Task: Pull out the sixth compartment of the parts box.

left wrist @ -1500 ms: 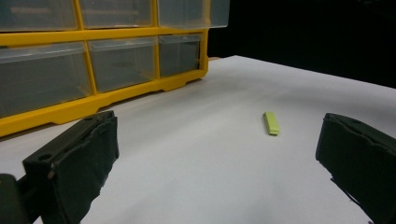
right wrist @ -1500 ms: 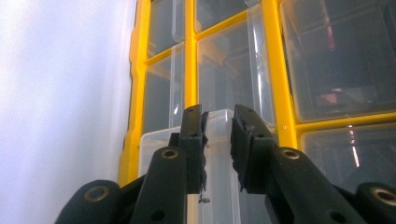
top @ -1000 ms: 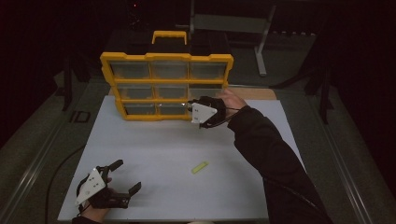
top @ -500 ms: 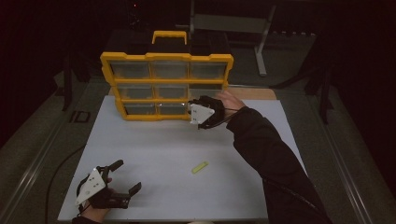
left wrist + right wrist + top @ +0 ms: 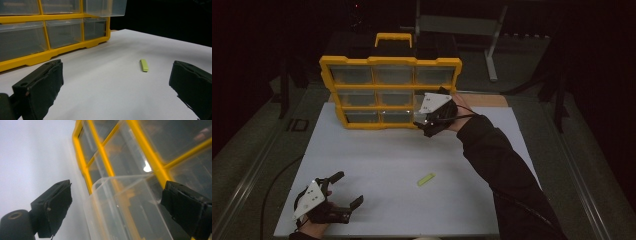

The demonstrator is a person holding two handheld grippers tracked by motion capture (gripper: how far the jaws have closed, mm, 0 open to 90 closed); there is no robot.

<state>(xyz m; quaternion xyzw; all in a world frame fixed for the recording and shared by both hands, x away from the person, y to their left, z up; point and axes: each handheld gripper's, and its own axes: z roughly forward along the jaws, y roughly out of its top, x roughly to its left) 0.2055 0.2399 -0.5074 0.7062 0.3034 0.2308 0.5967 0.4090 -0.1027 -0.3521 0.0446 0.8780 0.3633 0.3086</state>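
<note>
A yellow drawer cabinet [image 5: 389, 87] with clear drawers stands at the back of the white board [image 5: 412, 160]. My right gripper [image 5: 424, 125] is at its right column, where a clear drawer [image 5: 125, 205] sticks out of the frame. Its jaws have just been opening and now stand wide on either side of that drawer, with the pads off it. The pulled-out drawer [image 5: 105, 7] also shows in the left gripper view. My left gripper [image 5: 348, 189] rests open on the board's near left corner, nothing between its jaws. A small green strip [image 5: 426, 179] lies flat mid-board, ahead of the left gripper [image 5: 117, 87] as the green strip [image 5: 144, 65].
The board lies on a dark table with a rail [image 5: 242, 190] along its left side. A metal stand [image 5: 492, 45] is behind the cabinet on the right. The person's right sleeve [image 5: 507, 180] crosses the board's right half.
The right gripper's jaws have spread apart at the cabinet and the hand has shifted slightly. The left gripper and the green strip have stayed where they were.
</note>
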